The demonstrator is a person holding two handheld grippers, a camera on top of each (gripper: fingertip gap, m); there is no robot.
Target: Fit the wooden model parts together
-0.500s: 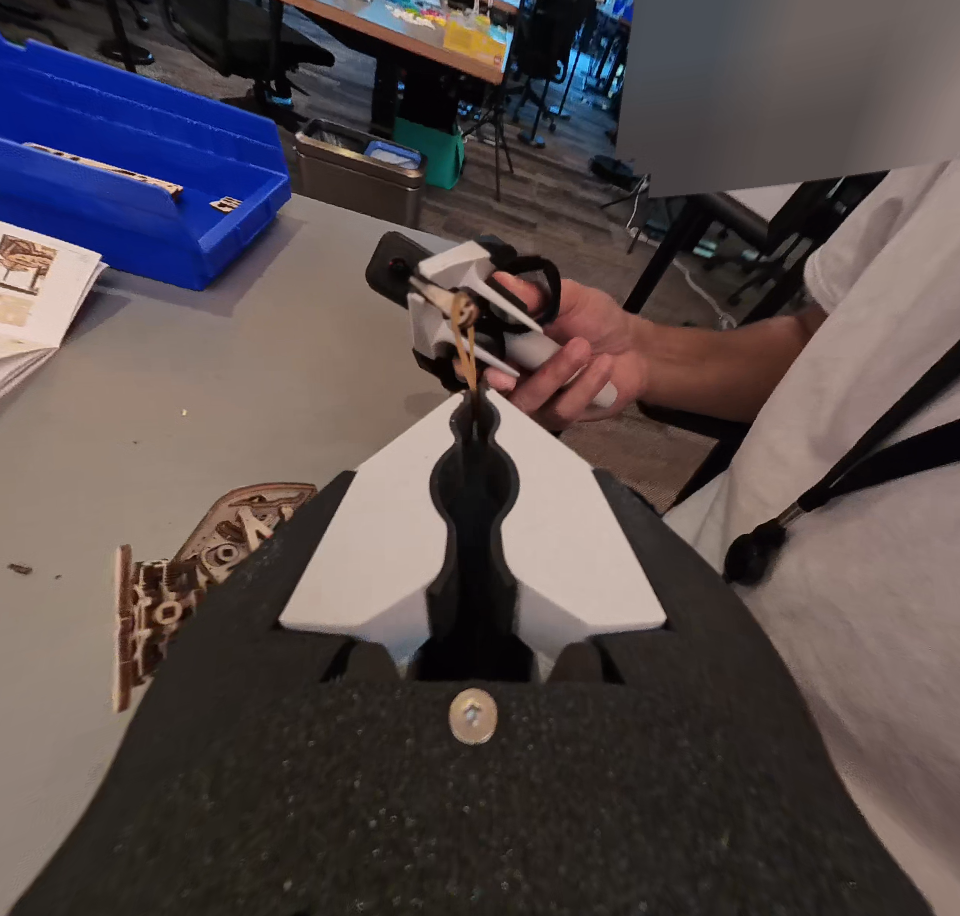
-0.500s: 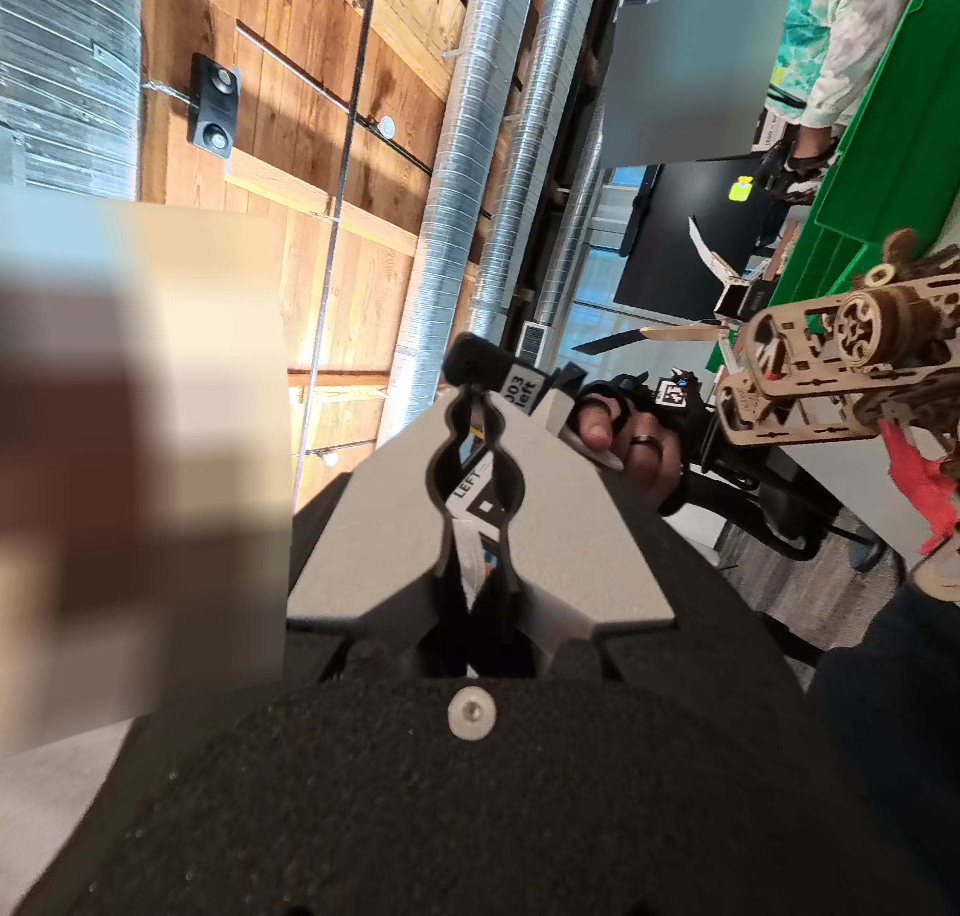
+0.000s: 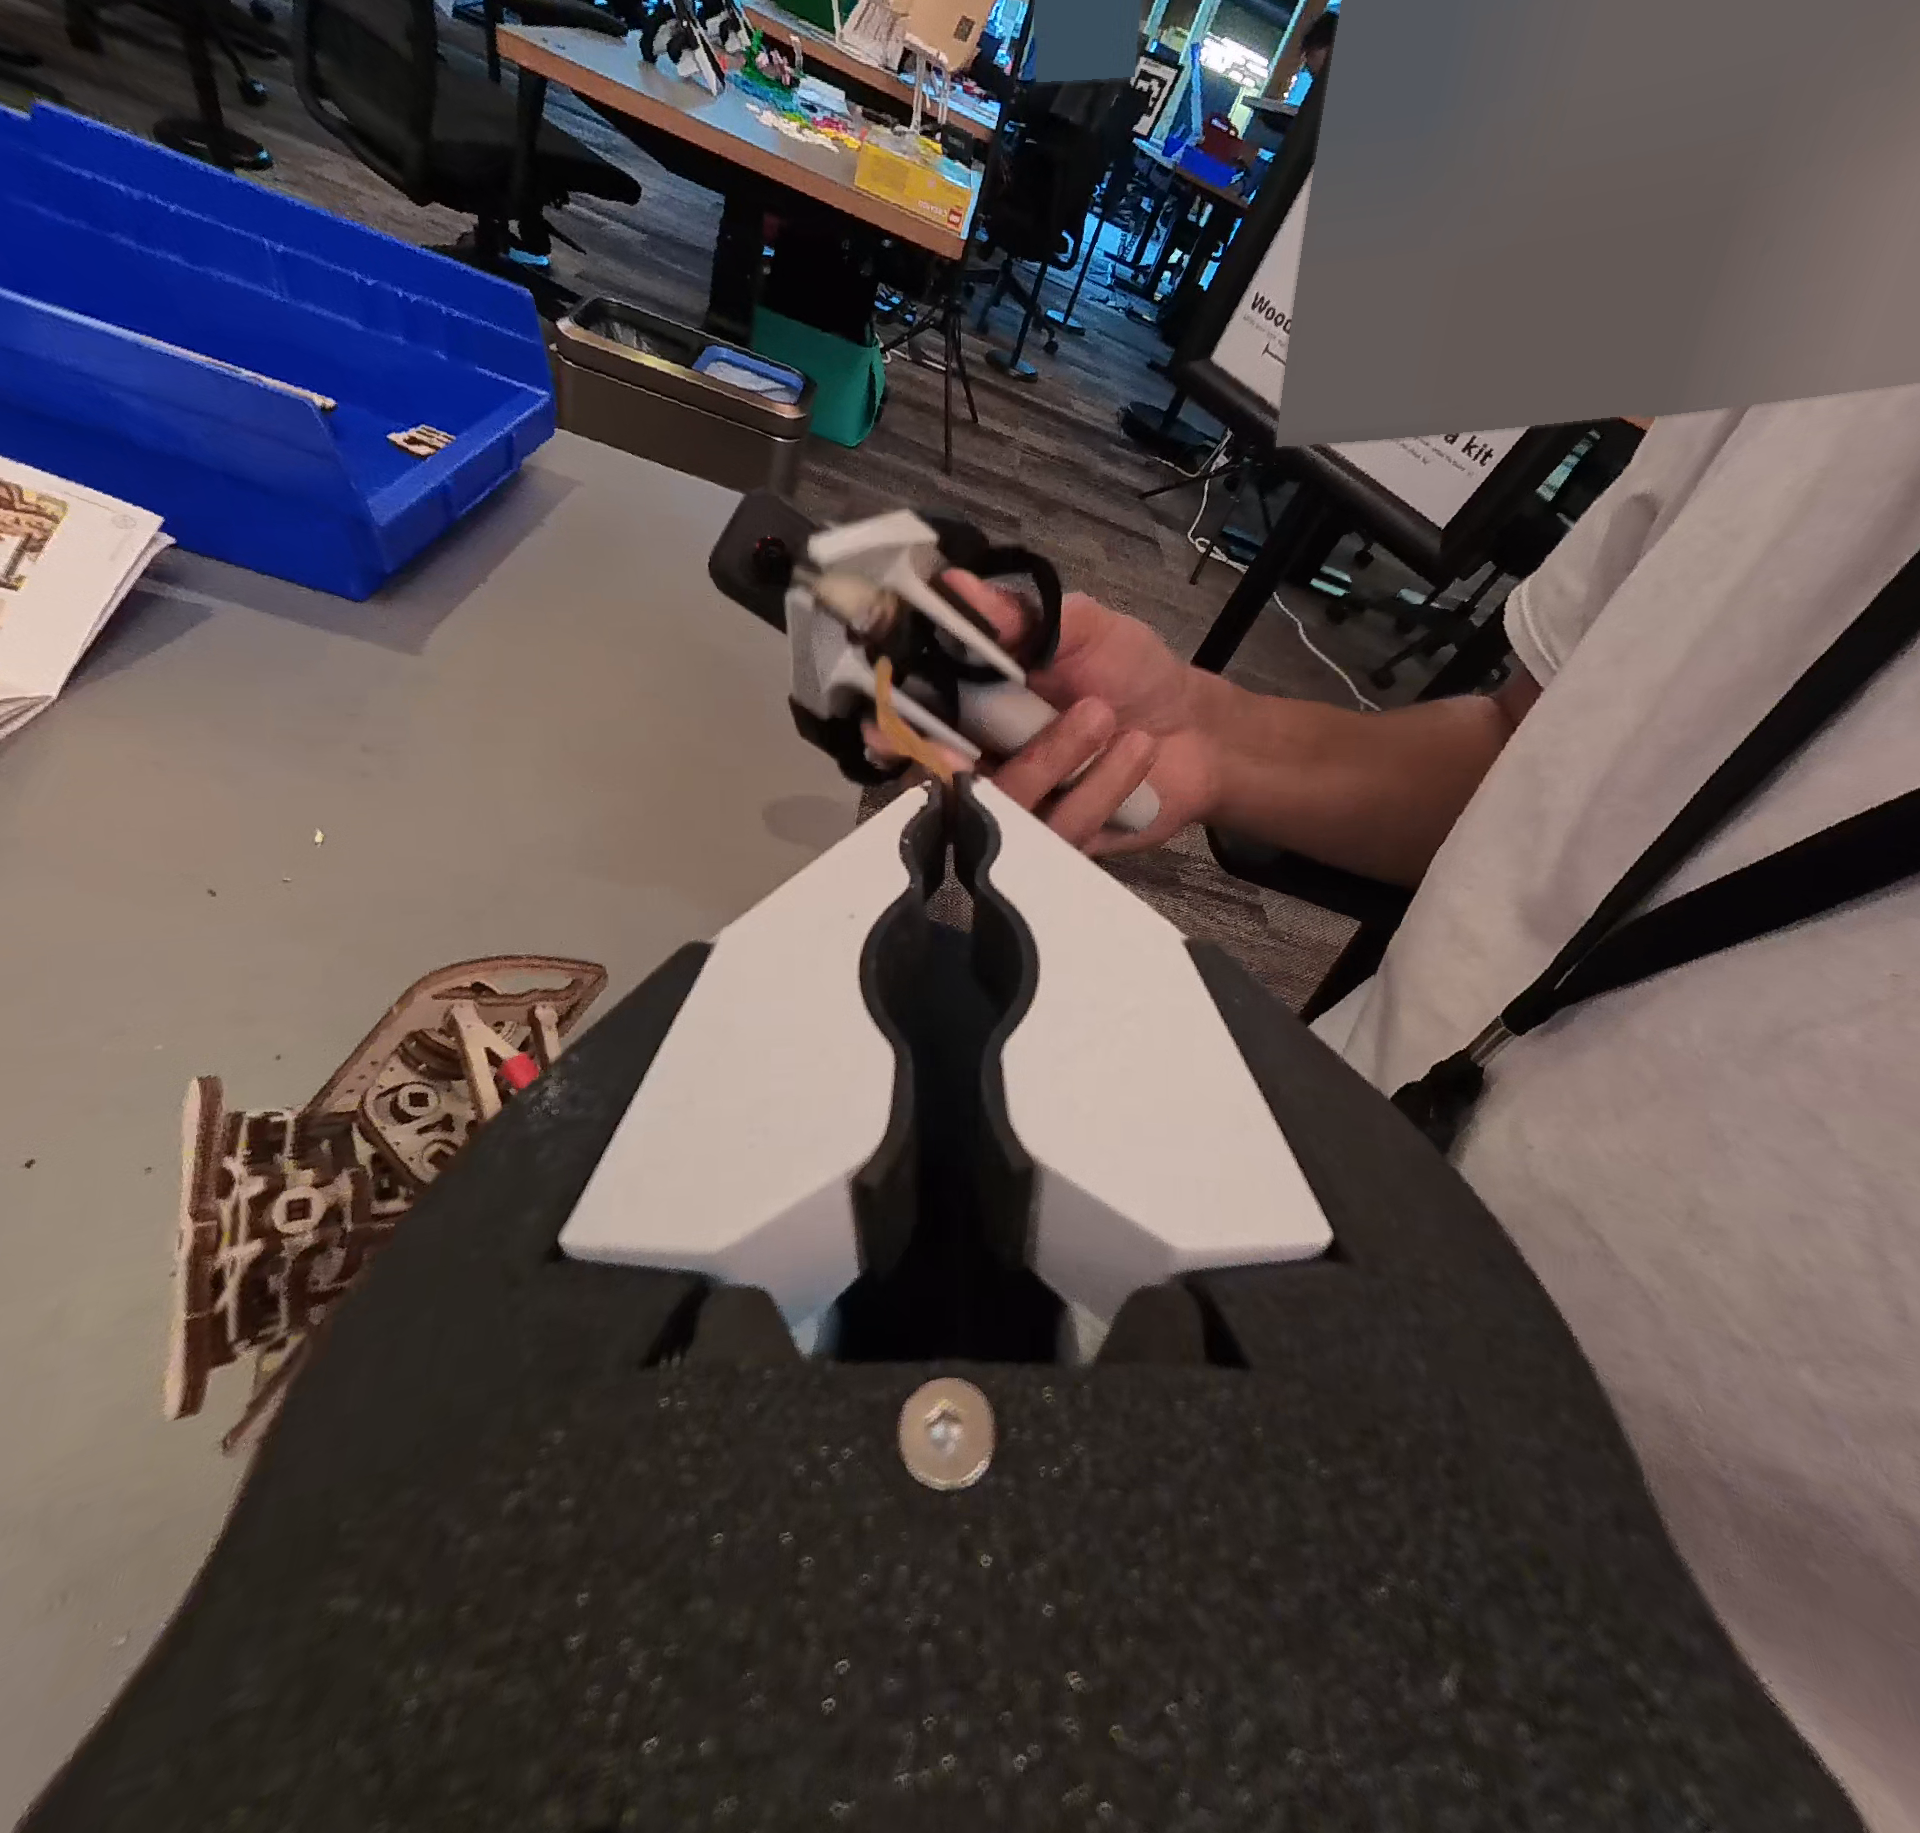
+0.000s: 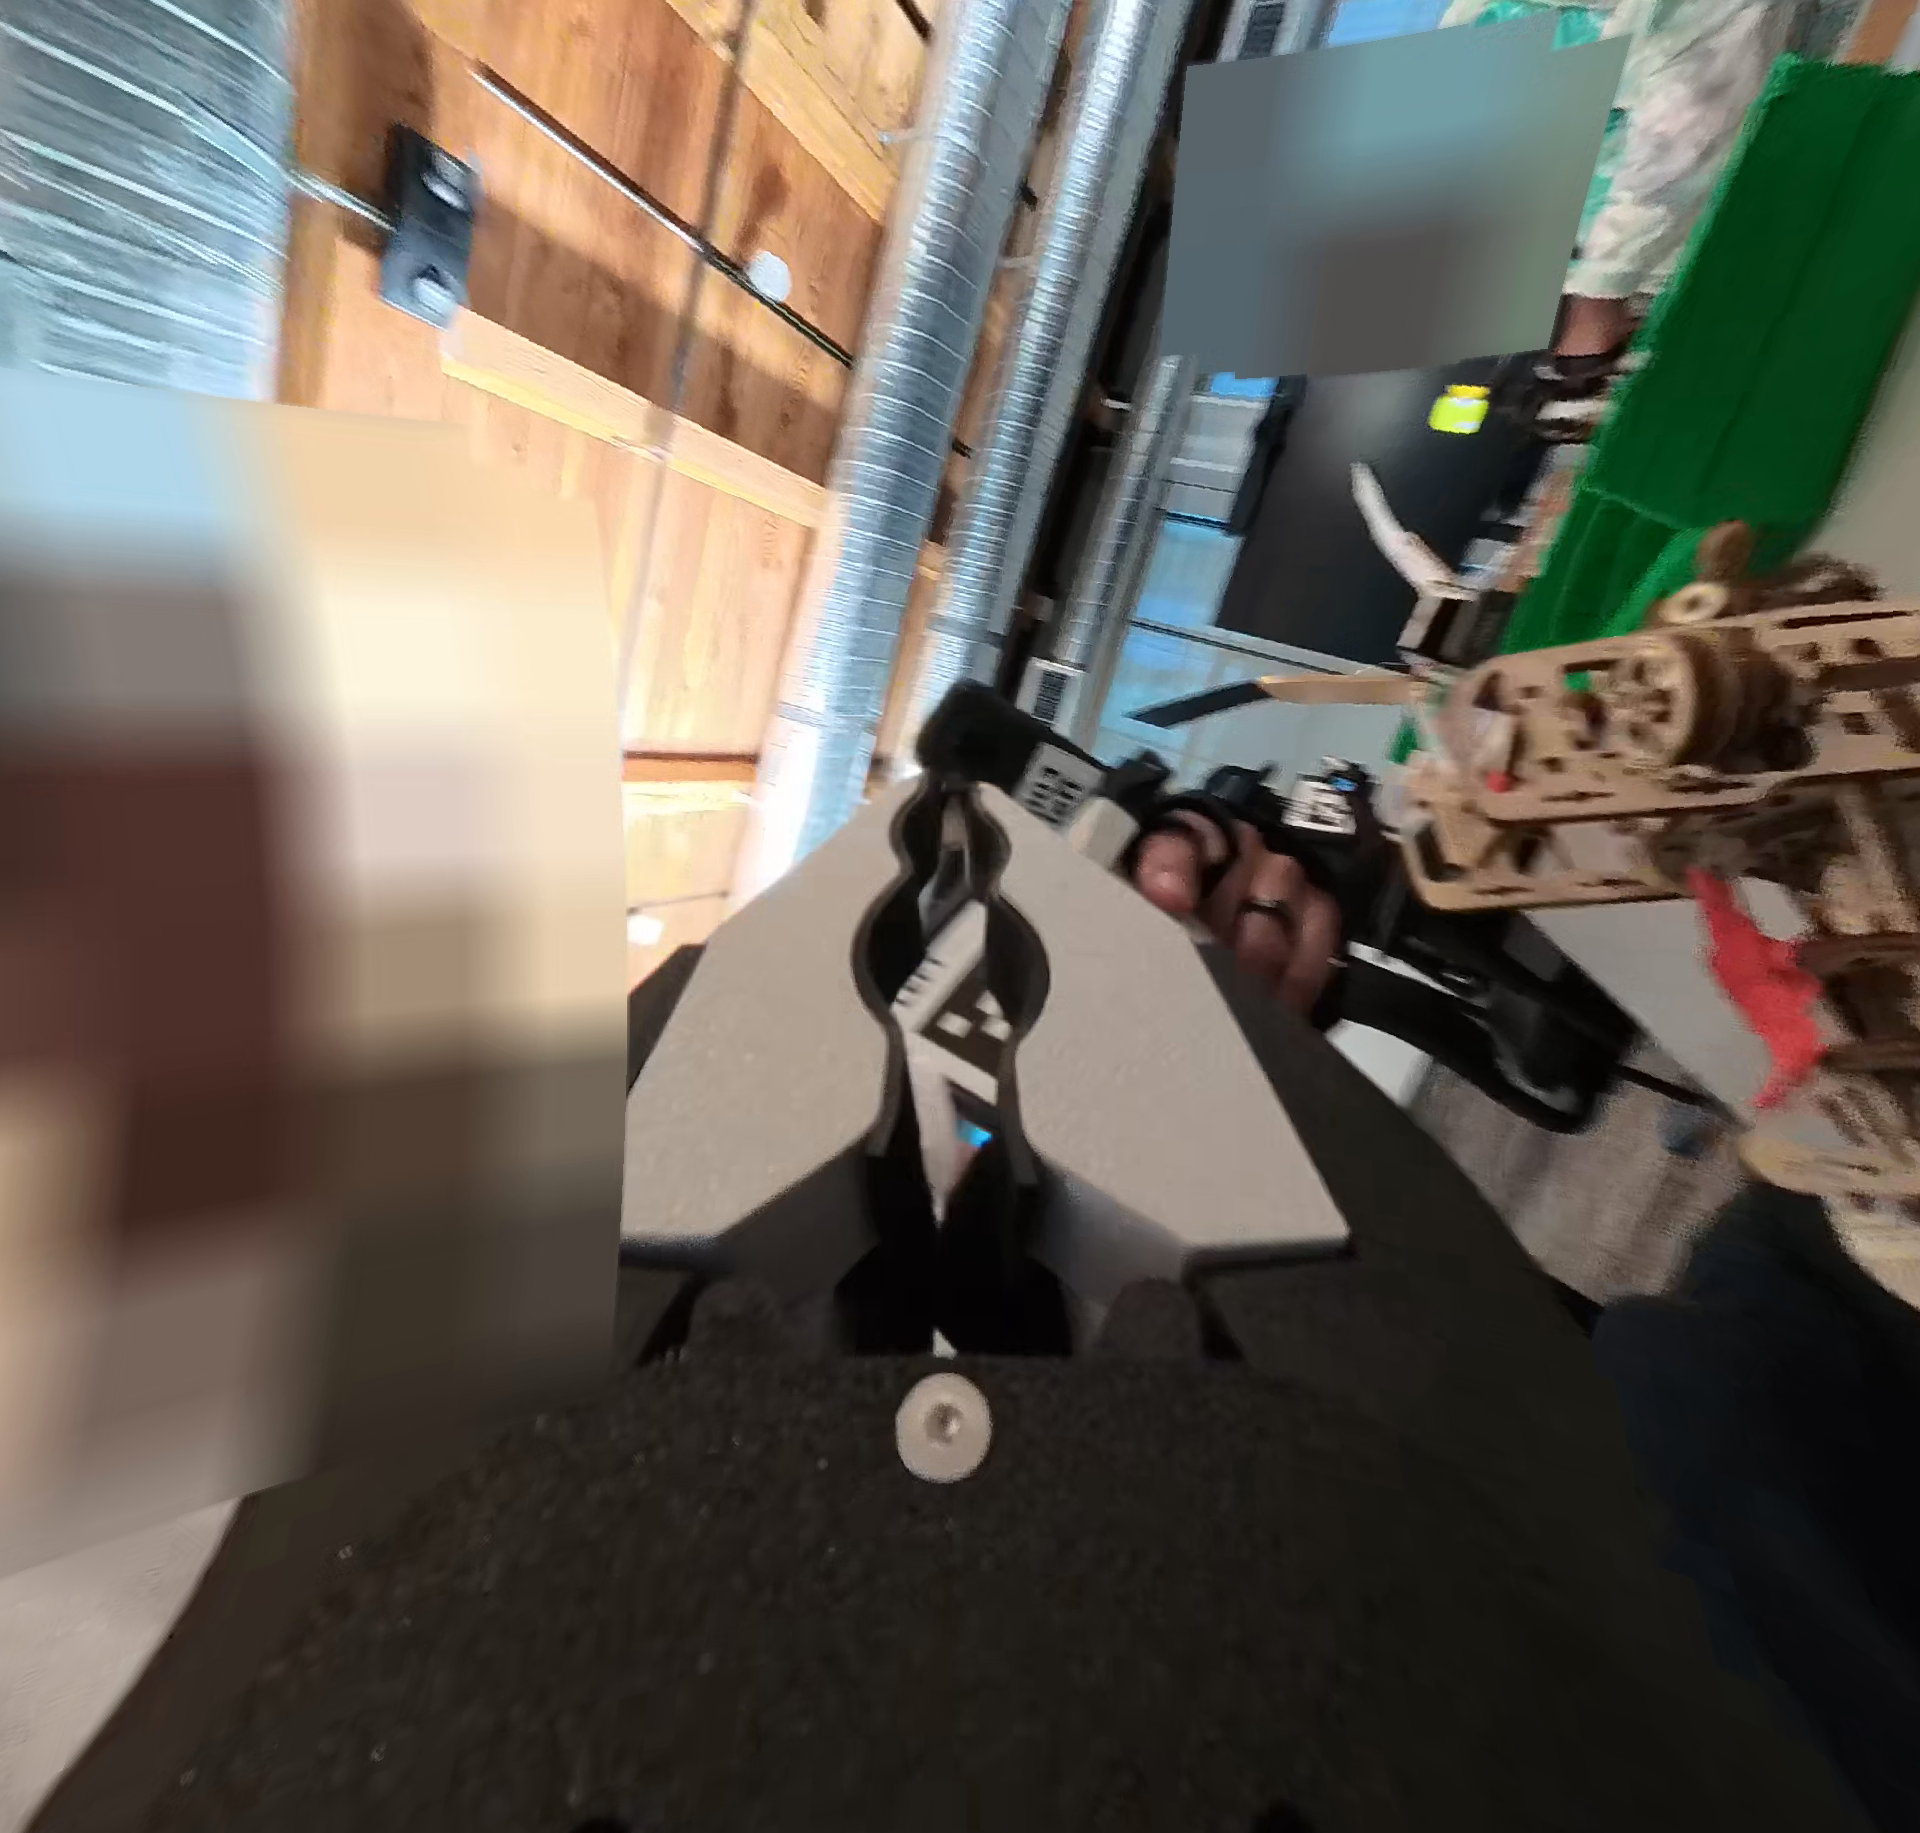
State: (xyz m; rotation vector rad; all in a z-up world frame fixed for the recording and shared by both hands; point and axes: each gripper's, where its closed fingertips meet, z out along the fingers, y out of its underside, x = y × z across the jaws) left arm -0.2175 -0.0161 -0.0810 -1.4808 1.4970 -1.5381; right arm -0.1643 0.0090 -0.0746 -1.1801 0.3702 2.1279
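Against the frame half a second back, the left wrist view has lifted: more of the room beyond the grey table point(image 3: 416, 744) shows, the blue bin point(image 3: 260, 401) sits lower in frame, and the right gripper point(image 3: 883, 640), seen past the left one's tips, has tilted and blurred, its tan elastic band point(image 3: 896, 718) now slanting rather than hanging straight. The right wrist view has smeared with motion; the wooden model point(image 4: 1662, 775) at its right edge reads larger and softer than before. Left gripper point(image 3: 951, 796): jaws nearly closed, only a narrow slit at the tips — the band's lower end runs to that slit, though whether the tips pinch it cannot be told. Right gripper point(image 4: 951, 796): jaws likewise drawn almost together, with nothing visible between the tips; the left device and the hand point(image 4: 1247, 910) holding it show through and beyond the gap. In the left view a hand point(image 3: 1101, 734) holds the right gripper off the near edge of the table. A wooden model point(image 3: 332, 1149) lies on the table, to the left of the left gripper and partly hidden by its black body, a small red piece showing on it. A paper booklet point(image 3: 52, 599) lies on the table beside the bin.
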